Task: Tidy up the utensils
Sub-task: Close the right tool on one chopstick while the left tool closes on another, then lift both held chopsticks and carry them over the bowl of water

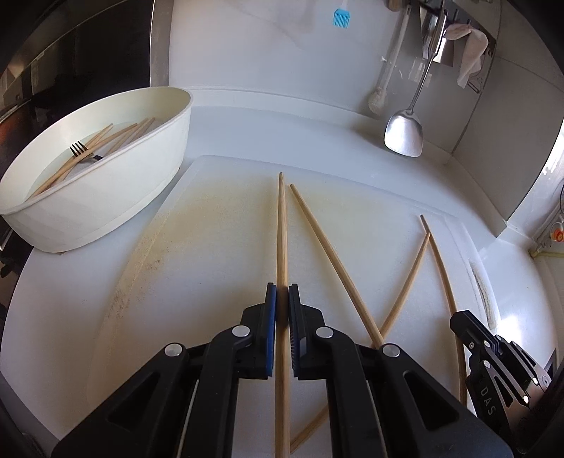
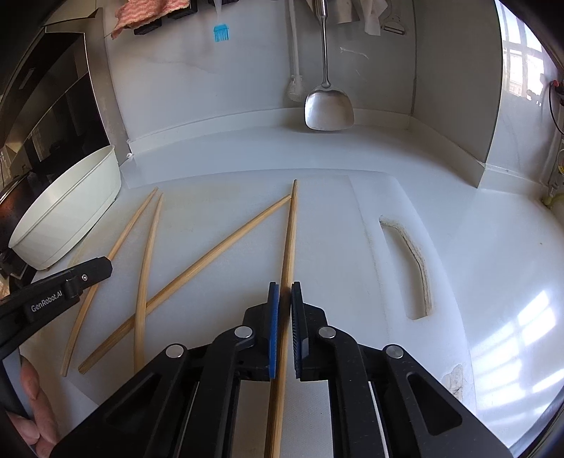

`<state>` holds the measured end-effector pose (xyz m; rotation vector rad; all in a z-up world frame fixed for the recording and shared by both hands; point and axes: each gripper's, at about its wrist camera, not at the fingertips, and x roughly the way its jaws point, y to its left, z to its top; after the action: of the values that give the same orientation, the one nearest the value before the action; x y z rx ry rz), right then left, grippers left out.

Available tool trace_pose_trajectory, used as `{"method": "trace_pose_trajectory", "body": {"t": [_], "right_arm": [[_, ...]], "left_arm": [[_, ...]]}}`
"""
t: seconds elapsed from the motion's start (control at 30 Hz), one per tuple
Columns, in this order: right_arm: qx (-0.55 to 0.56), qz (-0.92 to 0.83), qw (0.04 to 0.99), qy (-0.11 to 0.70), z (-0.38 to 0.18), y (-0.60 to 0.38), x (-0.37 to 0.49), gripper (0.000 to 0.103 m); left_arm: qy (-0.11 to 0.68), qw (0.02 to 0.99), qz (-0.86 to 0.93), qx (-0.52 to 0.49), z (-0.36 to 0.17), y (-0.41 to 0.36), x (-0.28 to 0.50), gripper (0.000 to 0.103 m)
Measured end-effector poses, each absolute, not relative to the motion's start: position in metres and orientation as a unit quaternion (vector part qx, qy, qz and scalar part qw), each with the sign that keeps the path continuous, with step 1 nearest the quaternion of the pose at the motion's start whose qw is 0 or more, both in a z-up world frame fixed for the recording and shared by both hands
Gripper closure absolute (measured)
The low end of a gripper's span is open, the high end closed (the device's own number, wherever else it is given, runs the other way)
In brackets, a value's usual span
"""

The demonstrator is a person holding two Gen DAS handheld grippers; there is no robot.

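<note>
White surface (image 1: 246,116) carried a cutting board (image 1: 211,218). Left tongs (image 1: 282,296) were clenched on one chopstick (image 1: 282,229); right tongs (image 2: 284,294) clenched on another chopstick (image 2: 290,229). Loose chopsticks (image 2: 144,253) lay mid-board, bowl (image 1: 148,183) at left edge. Chopsticks judged light, stiff, slippery; grip mid-shaft.

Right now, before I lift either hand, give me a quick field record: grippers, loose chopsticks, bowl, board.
left gripper: shut on a chopstick
right gripper: shut on another chopstick
loose chopsticks: two, crossed on the cutting board between the gripped ones: a straight one and a curved one
white bowl: left of board, holds several chopsticks and a black fork
wall: metal spatula and blue brush hanging
</note>
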<state>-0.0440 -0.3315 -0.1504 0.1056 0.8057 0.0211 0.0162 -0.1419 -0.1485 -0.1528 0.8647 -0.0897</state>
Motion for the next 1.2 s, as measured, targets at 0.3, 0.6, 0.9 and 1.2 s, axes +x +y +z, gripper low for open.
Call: {"method": "trace_pose_trajectory", "body": {"t": [0.3,0.6,0.9,1.2], "right_arm": [[0.065,0.003,0.923,0.378,-0.135,-0.336,-0.05,0.096],[0.069,-0.005,0.928,0.365,-0.121,-0.344,-0.053,0.096],[0.059,0.023,0.936,0.347,-0.082,-0.334,-0.054,0.097],[0.041,0.092,0.941,0.323,-0.02,-0.279,-0.037,0.097]], "left_arm": [[0.415,0.905,-0.053,-0.081,-0.132,-0.136,0.012,0.096],[0.411,0.906,-0.059,-0.082,-0.12,-0.13,0.007,0.096],[0.404,0.909,-0.057,-0.086,-0.081,-0.121,0.002,0.096],[0.387,0.917,-0.012,-0.096,-0.028,-0.067,-0.005,0.095]]}}
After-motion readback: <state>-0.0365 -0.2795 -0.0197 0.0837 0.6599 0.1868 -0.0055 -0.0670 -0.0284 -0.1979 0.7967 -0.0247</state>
